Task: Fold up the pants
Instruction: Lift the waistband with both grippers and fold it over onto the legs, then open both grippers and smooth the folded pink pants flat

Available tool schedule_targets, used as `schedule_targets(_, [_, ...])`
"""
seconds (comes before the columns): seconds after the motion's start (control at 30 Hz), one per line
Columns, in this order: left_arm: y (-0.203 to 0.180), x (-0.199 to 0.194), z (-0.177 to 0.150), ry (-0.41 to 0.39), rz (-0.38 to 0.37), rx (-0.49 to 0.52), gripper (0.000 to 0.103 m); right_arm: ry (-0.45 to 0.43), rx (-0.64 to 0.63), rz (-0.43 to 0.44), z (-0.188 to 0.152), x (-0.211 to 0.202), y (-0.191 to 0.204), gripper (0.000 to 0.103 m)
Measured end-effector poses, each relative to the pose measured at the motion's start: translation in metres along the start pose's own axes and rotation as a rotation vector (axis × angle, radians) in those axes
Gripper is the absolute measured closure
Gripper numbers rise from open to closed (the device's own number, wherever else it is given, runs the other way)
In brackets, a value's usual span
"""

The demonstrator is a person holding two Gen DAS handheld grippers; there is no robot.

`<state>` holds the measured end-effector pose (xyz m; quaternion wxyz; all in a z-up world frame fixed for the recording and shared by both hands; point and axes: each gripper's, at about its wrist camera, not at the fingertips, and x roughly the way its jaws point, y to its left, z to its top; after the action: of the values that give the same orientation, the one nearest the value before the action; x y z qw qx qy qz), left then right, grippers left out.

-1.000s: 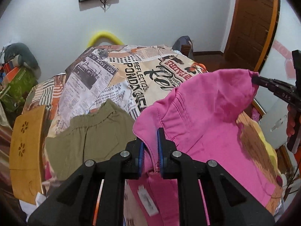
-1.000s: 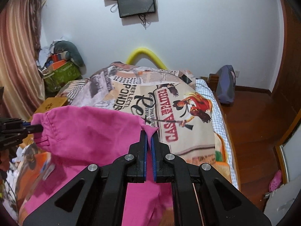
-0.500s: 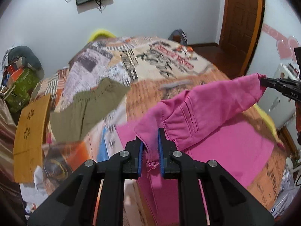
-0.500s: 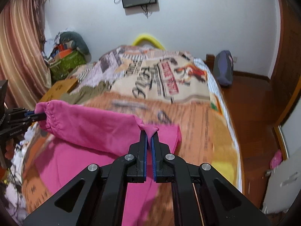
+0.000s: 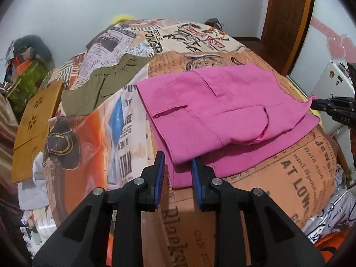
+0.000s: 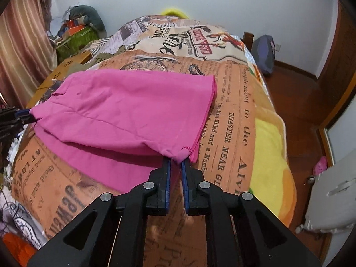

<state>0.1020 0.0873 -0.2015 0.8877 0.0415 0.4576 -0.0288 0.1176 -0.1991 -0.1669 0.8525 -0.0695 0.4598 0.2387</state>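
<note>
The pink pants (image 5: 222,111) are lying on the bed (image 5: 289,178), folded over on themselves, top layer sitting on a lower layer that sticks out along the near edge. They're spread on the printed blanket (image 6: 233,115) w/ newspaper-style graphics, near the foot end of the bed.

Left gripper (image 5: 178,166): fingers have just been opening. There's a clear gap btwn the blue pads now; the near corner of the pants sits between them but the pads don't look like they're pressing on it, so basically released. In the right wrist view this gripper shows at the far left edge, right at the pants' other corner.

Right gripper (image 6: 175,166): fingers also just been opening, smaller gap tho. A little bunched corner of pink fabric pokes up right btwn the tips. Looks loose rather than pinched, pads apart w/ a sliver of space each side. In the left wrist view its tip is at the pants' far right corner, fabric drawn up to a point there.

Other stuff: olive-green garment (image 5: 100,91) lying further up the bed to the left, apart from the pink pants. Wooden board (image 5: 33,129) w/ flower cutouts beside the bed on the left. Wood door (image 5: 287,22) at the back right.
</note>
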Motion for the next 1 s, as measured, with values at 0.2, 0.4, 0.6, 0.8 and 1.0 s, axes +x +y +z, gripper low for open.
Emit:
schedule_targets(0.2, [-0.018, -0.021, 0.016, -0.04, -0.003, 0.032, 0.059, -0.074, -0.037, 0.014, 0.0, -0.025, 0.017, 0.055])
schedule_targets(0.4, [-0.041, -0.031, 0.031, -0.097, -0.04, 0.075, 0.05, -0.094, -0.066, 0.052, 0.012, -0.029, 0.036, 0.054])
schedule_targets(0.6, [-0.065, 0.0, 0.02, 0.011, -0.04, 0.188, 0.05, -0.084, -0.087, 0.094, 0.014, -0.019, 0.053, 0.054])
schedule_targets(0.8, [-0.074, 0.012, 0.011, 0.025, -0.007, 0.24, 0.049, -0.049, -0.108, 0.142, 0.015, -0.004, 0.071, 0.054])
schedule_targets(1.0, [-0.075, 0.016, 0.022, 0.003, -0.001, 0.234, 0.056, -0.024, -0.145, 0.167, 0.015, 0.006, 0.087, 0.054])
